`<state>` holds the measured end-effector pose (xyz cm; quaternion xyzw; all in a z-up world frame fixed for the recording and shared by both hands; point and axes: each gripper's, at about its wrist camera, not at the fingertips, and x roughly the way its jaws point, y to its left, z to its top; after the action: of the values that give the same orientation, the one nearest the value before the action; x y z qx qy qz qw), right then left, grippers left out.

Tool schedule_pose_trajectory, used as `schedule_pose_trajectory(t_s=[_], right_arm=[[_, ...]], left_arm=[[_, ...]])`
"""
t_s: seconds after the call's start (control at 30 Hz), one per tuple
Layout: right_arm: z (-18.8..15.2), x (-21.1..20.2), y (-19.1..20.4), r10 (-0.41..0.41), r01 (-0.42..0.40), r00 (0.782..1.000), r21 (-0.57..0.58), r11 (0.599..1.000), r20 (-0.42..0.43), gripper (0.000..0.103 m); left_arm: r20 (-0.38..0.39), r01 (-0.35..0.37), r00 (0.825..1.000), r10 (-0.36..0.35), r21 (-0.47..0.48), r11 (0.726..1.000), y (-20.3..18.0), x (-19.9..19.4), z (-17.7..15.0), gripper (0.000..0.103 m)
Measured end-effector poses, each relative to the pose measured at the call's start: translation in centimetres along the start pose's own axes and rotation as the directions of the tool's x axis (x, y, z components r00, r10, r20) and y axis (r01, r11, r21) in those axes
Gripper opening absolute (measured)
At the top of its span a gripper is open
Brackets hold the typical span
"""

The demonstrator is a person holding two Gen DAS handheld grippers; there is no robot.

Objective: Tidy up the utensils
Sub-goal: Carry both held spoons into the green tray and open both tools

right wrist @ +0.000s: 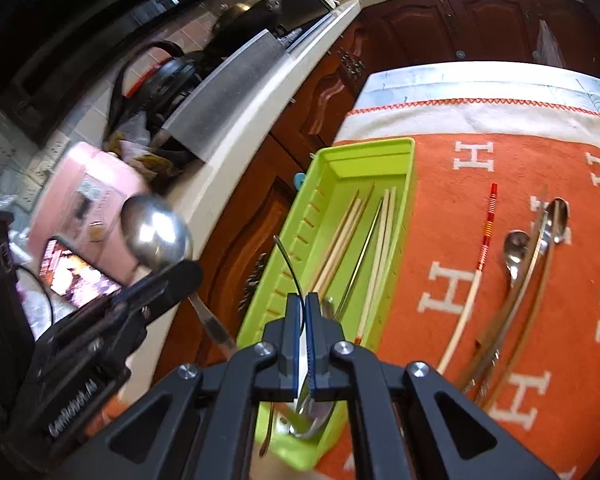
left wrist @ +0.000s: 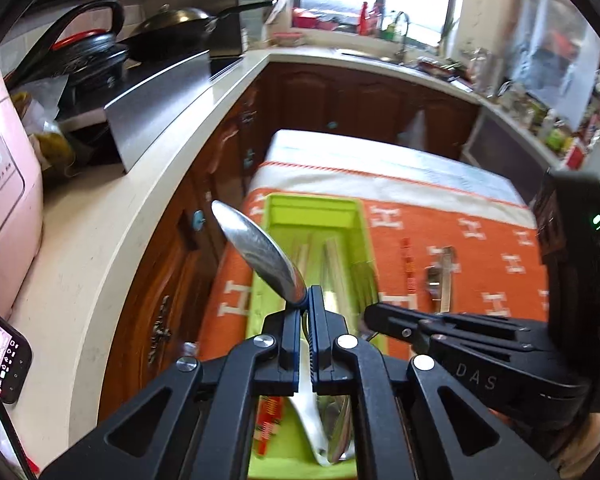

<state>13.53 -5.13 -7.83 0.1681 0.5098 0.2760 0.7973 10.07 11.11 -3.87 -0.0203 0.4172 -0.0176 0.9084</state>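
My left gripper (left wrist: 306, 300) is shut on a steel spoon (left wrist: 260, 256), whose bowl sticks up to the left above the tray. In the right wrist view this left gripper (right wrist: 180, 276) and the steel spoon (right wrist: 156, 232) are at the left, off the table's side. My right gripper (right wrist: 303, 300) is shut on a thin metal utensil (right wrist: 288, 264) seen edge-on. It hovers over the green tray (right wrist: 380, 148), which holds chopsticks (right wrist: 364, 240) and spoons (right wrist: 312, 416). A red-and-white chopstick (right wrist: 480, 264) and loose spoons (right wrist: 540, 240) lie on the orange cloth (right wrist: 500, 160).
A cream counter (left wrist: 100, 240) runs along the left with a pink appliance (left wrist: 4, 184), a phone (left wrist: 8, 360), a steel panel (left wrist: 160, 100) and dark pots (left wrist: 92, 52). Brown cabinets (left wrist: 172, 280) stand beside the table. In the left wrist view the right gripper (left wrist: 374, 316) is close on the right.
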Motion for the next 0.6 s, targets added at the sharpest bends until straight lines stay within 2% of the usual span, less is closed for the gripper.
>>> schedule_pose_trajectory(t_s=[0.07,0.2,0.37,0.43,0.6], right_arm=[[0.4,0.9,-0.4,-0.039,0.039,0.999,-0.002,0.999,-0.001,0.003],[1.2,1.7,-1.3,-0.115,0.115,0.993,-0.022,0.993,0.02,0.003],[2.4,1.6,-1.5,-0.173,0.178,0.983,-0.078,0.981,0.068,0.007],[2.6,1.4,-1.5,-0.18,0.187,0.98,-0.093,0.978,0.08,0.007],[2.7,0.7,-2.4,-0.201,0.208,0.975,-0.075,0.975,0.096,0.007]], left_arm=[[-0.016,-0.007,1.0,0.007,-0.008,1.0,0.0,1.6,-0.2,0.001],[-0.049,0.044,0.998,-0.045,-0.033,0.999,-0.1,4.3,-0.3,0.001],[-0.092,0.115,0.988,-0.121,-0.067,0.991,-0.9,7.3,-0.5,0.001],[-0.107,0.119,0.986,-0.127,-0.075,0.99,-1.1,8.0,-0.6,0.001],[-0.135,0.124,0.982,-0.135,-0.087,0.988,-1.7,8.1,-1.1,0.011]])
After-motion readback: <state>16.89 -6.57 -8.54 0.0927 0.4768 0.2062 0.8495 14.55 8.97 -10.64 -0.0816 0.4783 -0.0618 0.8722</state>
